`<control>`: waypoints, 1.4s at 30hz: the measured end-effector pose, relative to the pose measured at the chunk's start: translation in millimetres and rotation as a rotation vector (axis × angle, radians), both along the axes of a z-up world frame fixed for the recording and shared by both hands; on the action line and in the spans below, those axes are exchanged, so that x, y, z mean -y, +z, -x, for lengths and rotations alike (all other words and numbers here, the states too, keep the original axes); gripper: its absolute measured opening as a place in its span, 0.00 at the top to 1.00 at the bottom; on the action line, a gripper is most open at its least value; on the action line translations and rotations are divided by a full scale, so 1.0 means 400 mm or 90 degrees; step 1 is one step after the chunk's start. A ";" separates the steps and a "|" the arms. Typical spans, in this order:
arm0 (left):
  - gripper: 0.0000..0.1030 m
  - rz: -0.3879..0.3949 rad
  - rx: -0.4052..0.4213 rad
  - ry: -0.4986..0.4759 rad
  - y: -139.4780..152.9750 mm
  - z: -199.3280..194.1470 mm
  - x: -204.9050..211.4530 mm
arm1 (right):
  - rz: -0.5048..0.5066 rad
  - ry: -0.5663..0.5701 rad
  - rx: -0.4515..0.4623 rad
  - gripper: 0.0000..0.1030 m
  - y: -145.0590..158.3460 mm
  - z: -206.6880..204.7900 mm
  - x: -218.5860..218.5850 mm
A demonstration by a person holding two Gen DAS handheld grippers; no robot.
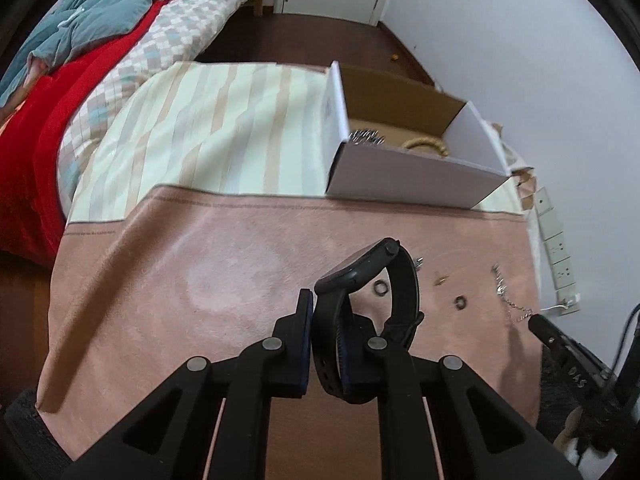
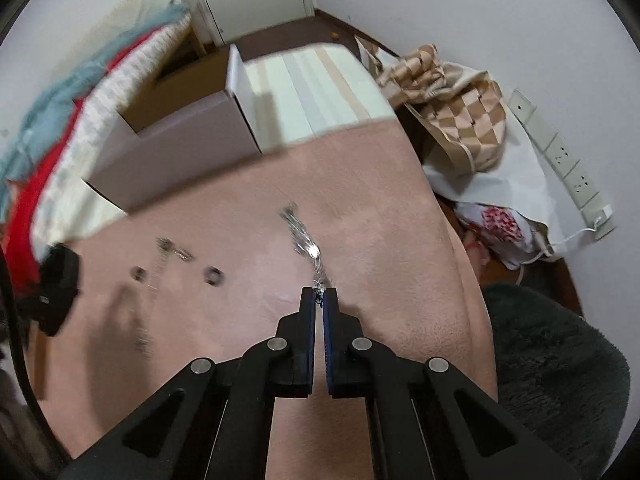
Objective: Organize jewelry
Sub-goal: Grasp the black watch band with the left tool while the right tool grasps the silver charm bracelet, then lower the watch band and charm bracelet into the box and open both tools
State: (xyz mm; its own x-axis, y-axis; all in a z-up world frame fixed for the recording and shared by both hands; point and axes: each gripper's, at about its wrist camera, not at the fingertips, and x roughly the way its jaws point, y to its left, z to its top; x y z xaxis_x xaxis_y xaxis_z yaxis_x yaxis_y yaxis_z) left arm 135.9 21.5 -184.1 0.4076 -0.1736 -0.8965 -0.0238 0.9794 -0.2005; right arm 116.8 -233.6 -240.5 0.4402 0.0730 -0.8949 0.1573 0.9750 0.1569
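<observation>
gripping now: left gripper (image 1: 325, 344) pinches black watch (image 1: 362, 304) by its strap, angled steeply down over pink cloth (image 1: 200, 280)
right gripper (image 2: 319, 300): tips pressed on one end of silver chain (image 2: 304, 244), angled steeply down
chain: trails toward 11 o'clock
white box (image 1: 400, 176): 12 o'clock of watch
rings (image 1: 460, 303): 3 o'clock of watch

Black rubber-strap smartwatch (image 1: 360, 280) between black fingers (image 1: 302, 320) with blue pads. Silver metal chain (image 2: 306, 246) ahead of fingers on plain pink fuzzy cloth (image 1: 200, 280). White cardboard box (image 1: 400, 172), brown inside, beyond on cream-beige striped cover (image 1: 224, 128).
</observation>
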 end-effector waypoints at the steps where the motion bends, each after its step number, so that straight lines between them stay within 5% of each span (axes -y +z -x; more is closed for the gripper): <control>1: 0.92 0.005 0.004 0.001 0.010 0.000 0.000 | -0.012 0.001 0.013 0.96 0.023 0.002 0.000; 12: 0.92 0.039 0.055 -0.005 0.150 -0.072 0.011 | -0.071 0.056 0.120 0.96 0.275 -0.059 -0.031; 20: 0.92 0.061 0.075 -0.019 0.210 -0.238 0.031 | -0.083 0.112 0.180 0.96 0.406 -0.225 -0.075; 31: 0.92 0.044 -0.021 -0.075 0.075 -0.469 0.047 | -0.094 0.169 0.060 0.96 0.252 -0.536 -0.116; 42: 0.82 0.045 -0.079 -0.092 0.028 -0.548 0.080 | -0.106 0.228 0.011 0.96 0.160 -0.619 -0.132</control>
